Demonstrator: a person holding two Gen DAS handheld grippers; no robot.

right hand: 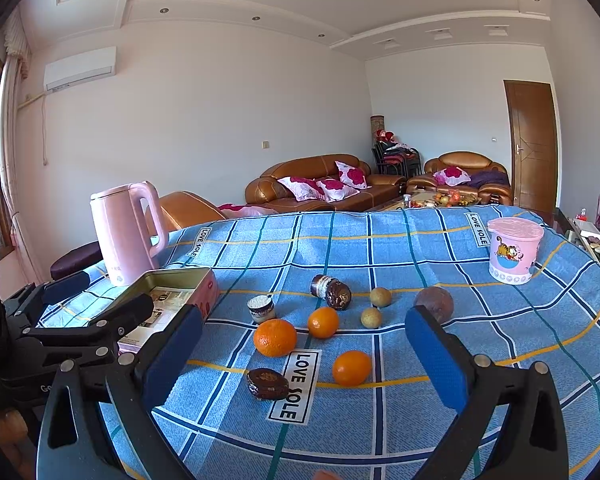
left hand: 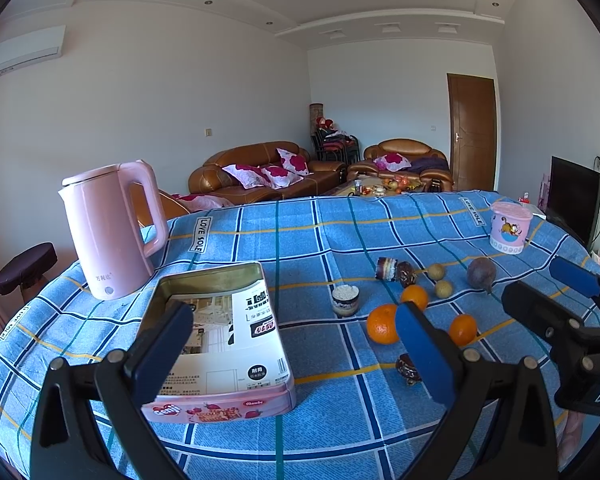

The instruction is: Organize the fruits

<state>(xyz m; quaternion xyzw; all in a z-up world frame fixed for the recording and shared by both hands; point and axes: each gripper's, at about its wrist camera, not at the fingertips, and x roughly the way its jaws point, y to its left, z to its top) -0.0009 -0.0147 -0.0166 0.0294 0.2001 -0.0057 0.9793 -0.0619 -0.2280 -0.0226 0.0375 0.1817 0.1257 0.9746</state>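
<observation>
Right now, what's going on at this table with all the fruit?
A person holds two grippers above a blue plaid tablecloth; the left gripper and right gripper are both open and empty. Three oranges and other fruits lie loose on the cloth. The open tin box beside the pink kettle holds only paper, no fruit yet.

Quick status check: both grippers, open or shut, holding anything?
Left gripper: open, holding nothing, above the tin.
Right gripper: open, holding nothing, above the oranges.
</observation>
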